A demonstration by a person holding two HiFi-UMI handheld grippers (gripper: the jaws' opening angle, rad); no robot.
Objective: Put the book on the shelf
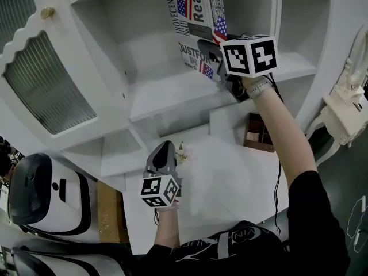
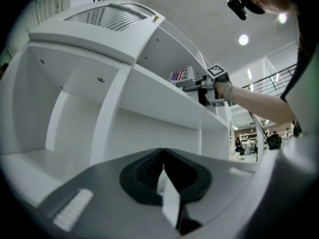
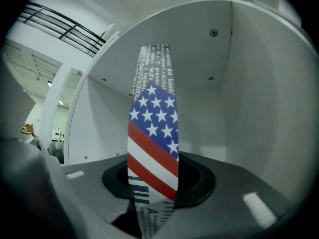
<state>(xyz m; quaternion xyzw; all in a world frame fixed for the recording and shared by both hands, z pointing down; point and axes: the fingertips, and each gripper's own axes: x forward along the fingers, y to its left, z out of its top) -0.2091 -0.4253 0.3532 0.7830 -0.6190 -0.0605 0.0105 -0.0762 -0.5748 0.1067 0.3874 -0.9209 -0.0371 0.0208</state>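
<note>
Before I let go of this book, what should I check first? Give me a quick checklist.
1. Grip: right gripper clamped on the book: ok.
2. Book inside the shelf compartment: ok.
3. Book upright: ok.
4. Book's bottom edge resting on the shelf board: cannot tell.
5. The left gripper shut, empty, away from the book: ok.

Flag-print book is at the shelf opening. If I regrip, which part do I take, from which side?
Take the book by its narrow edge facing the open front, low down, where the right gripper clamps it now. Come in level from the front of the shelf: the book stands upright, its flat covers face sideways for the jaws, and walls close the other sides.
</note>
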